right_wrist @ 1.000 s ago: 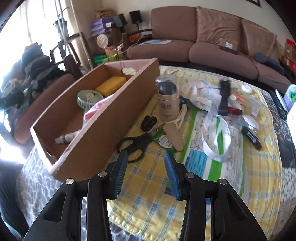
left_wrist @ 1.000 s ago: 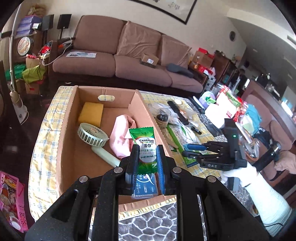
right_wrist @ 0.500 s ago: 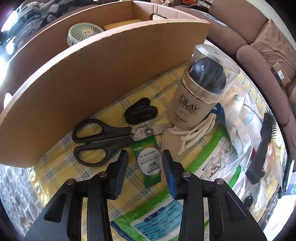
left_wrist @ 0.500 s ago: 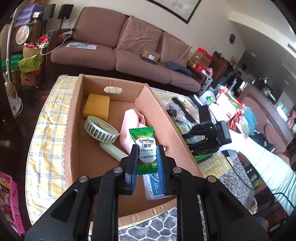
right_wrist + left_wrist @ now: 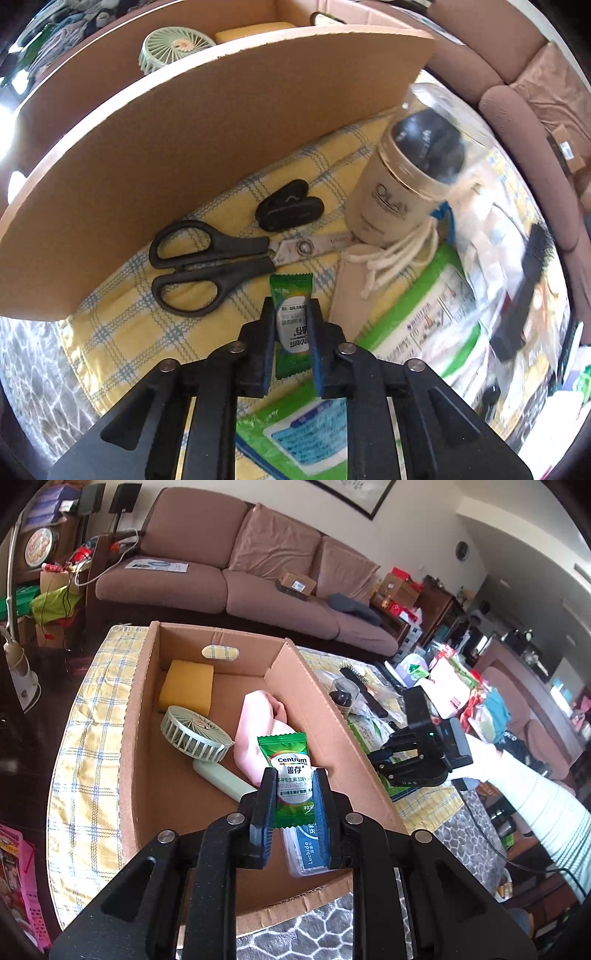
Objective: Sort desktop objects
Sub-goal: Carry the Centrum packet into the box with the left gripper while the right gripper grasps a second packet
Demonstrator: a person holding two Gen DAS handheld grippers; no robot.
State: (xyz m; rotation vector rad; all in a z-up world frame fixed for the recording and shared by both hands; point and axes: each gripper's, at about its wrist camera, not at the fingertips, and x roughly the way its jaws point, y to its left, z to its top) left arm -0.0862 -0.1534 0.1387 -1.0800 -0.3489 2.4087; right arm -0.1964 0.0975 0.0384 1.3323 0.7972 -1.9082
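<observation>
Pinching a green sachet [image 5: 291,782], your left tongs [image 5: 294,805] hang over the box [image 5: 332,731], with the fan [image 5: 194,733] ahead to their left. Your right tongs [image 5: 291,328] have just closed on a second sachet [image 5: 291,325] on the worktop [image 5: 122,325], scissors [image 5: 221,258] just ahead, the jar [image 5: 399,192] ahead right.

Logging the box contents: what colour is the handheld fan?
Pale green fan, clearest in the left wrist view.

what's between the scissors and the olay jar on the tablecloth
In the right wrist view, a black clip lies between the scissors handles and the Olay jar, near the cardboard box wall. The scissors' blade tips reach the jar's base.
</observation>
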